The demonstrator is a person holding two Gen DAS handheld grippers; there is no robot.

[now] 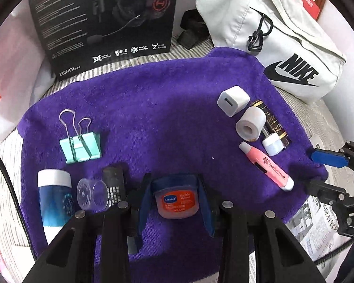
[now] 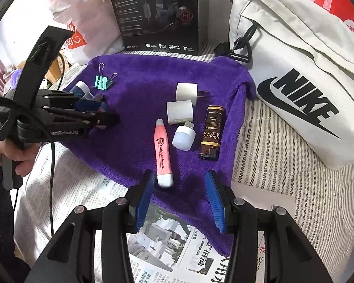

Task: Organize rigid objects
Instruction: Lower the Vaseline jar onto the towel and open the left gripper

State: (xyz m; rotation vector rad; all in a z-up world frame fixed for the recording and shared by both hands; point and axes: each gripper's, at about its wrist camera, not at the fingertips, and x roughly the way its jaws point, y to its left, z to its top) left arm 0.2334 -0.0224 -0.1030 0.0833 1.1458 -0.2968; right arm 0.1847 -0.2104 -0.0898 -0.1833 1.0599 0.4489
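Observation:
On a purple towel (image 1: pixel 153 108), my left gripper (image 1: pixel 175 201) has its jaws around a small orange-labelled jar (image 1: pixel 176 200), pads close to its sides. To its left lie a blue bottle (image 1: pixel 54 200), a clear cup (image 1: pixel 92 194), a dark remote-like item (image 1: pixel 114 184) and a green binder clip (image 1: pixel 81 147). On the right side lie a white charger cube (image 2: pixel 187 92), a white roll (image 2: pixel 179 112), a pink flashlight pen (image 2: pixel 162 151), a small white USB light (image 2: pixel 183 136) and a brown lighter (image 2: pixel 211 132). My right gripper (image 2: pixel 180 200) is open and empty, just before the pen's near end.
A black headset box (image 1: pixel 106 16) stands at the back. A white Nike bag (image 2: pixel 299 75) lies at the right. Newspaper (image 2: pixel 172 254) covers the near edge over a striped sheet (image 2: pixel 271 165). Plastic bags (image 2: pixel 82 18) sit at the back left.

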